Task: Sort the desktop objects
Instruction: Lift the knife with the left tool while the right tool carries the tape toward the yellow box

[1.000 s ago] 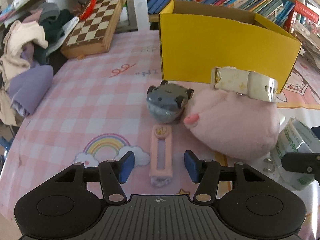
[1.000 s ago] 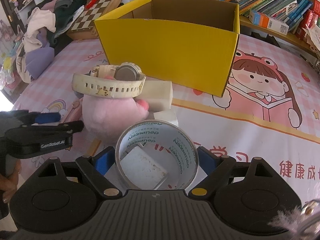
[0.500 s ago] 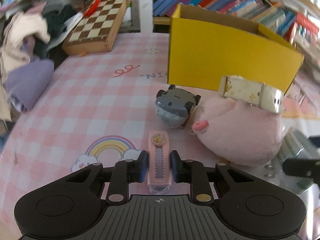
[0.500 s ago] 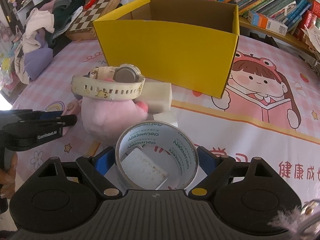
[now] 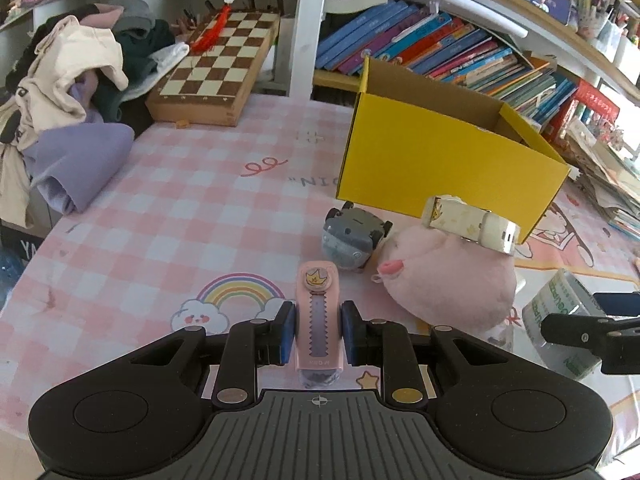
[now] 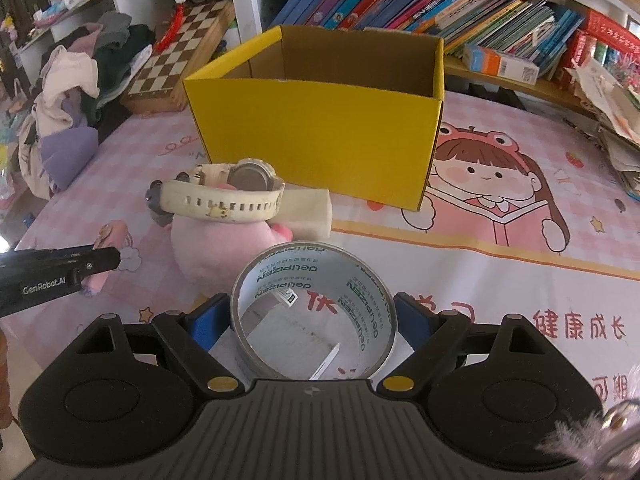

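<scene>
Left of the yellow box [image 5: 440, 168], the left gripper [image 5: 318, 330] pinched the pink cutter [image 5: 318, 320], whose long axis ran straight along the fingers, toward the box. The gripper tilted downward, its load apparently just off the cloth. Nearer the box's front, the right gripper [image 6: 314, 320] clasped the tape roll [image 6: 314, 312] across its width, pointing at the box ahead.

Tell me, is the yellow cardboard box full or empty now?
Cannot tell fully. The yellow cardboard box is open on top; only bare brown inner walls show, and its floor is hidden.
</scene>
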Demonstrator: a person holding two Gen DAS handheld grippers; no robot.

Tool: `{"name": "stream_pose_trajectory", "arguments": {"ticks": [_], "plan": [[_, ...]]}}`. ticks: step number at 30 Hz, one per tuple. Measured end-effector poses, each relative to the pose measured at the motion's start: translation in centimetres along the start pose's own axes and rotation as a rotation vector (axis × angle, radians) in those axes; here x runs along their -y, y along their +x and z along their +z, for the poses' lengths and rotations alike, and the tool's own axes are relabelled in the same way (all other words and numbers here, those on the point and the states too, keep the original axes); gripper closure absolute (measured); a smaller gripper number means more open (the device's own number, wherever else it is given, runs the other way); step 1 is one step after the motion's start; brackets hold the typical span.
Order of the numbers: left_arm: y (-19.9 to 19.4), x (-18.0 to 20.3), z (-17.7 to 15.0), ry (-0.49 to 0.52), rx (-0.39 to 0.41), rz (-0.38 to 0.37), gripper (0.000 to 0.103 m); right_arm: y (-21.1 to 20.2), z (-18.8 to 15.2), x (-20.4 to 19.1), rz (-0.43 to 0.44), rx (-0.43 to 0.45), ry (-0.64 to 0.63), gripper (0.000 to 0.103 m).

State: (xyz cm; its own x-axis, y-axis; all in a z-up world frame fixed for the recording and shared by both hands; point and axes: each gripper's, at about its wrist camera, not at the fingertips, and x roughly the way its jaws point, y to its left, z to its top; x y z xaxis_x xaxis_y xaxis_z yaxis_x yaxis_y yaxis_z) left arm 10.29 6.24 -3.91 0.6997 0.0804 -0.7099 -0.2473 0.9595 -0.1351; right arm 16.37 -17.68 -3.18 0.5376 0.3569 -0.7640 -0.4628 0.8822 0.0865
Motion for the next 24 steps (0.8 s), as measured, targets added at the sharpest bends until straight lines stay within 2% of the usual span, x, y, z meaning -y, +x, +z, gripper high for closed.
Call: {"name": "stream_pose_trajectory", "arguments": {"ticks": [13, 24], "plan": [[-3.4, -0.2, -0.1, 0.035, 0.071, -0.052, 0.080, -3.4, -1.2, -1.4, -0.045, 0.086, 0.021, 0.017], [-5.2, -0.3, -0.3, 0.053, 0.106, -0.083, 0.080, -4.8, -2.0, -2.5, -0.055, 0.108, 0.016, 0.017]]}}
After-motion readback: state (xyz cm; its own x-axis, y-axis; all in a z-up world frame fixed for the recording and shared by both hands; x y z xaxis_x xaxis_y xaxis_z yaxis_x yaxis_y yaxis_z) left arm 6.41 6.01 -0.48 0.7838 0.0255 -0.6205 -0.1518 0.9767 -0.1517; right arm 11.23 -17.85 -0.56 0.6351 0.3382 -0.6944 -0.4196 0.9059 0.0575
